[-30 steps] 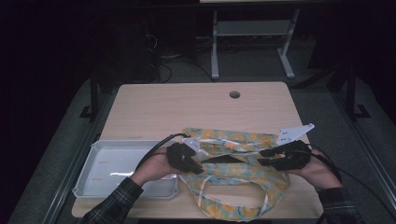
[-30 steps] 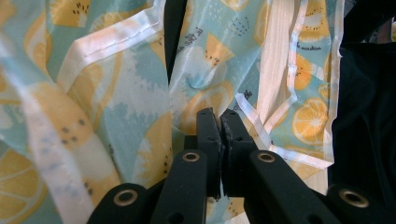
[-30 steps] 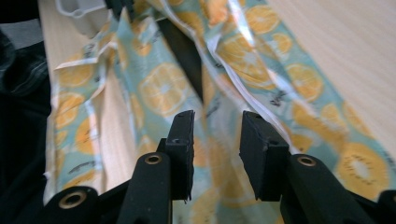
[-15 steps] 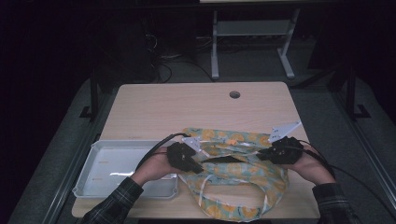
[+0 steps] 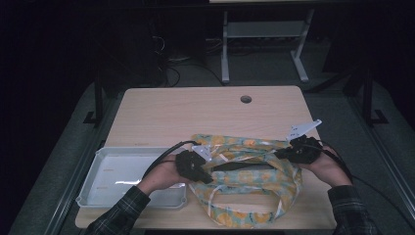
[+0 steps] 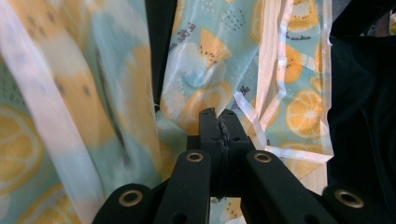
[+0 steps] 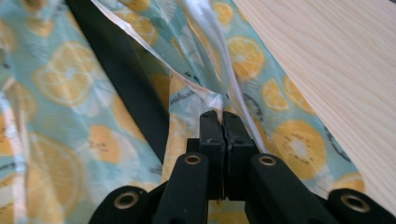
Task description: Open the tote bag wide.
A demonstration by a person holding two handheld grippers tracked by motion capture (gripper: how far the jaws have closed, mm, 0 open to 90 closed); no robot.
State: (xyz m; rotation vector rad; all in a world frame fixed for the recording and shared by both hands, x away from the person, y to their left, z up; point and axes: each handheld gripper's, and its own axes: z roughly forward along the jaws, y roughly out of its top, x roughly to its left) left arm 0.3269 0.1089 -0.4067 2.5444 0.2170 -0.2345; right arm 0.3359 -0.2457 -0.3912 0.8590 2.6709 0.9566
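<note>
High view showed the bag (image 5: 244, 181) on the bench (image 5: 195, 112); left hand-held gripper (image 5: 208, 178) pinched its nine-o'clock edge, right hand-held gripper (image 5: 279, 154), having just closed, its three-o'clock edge.

High view: fixed above near edge of table (image 5: 161, 105), aimed forward and down; whole tabletop, tray (image 5: 98, 169) and floor beyond taken in from a distance. Left gripper view: mounted on left gripper (image 5: 208, 178), sighted along own jaws, very close to printed bag (image 6: 299, 70). Right gripper view: mounted on right gripper (image 5: 280, 154), same close range, bag (image 7: 70, 84) and strip of tabletop (image 7: 336, 70) covered. Bag (image 5: 244, 181) shared by all three views; tabletop shared by high and right gripper views.
</note>
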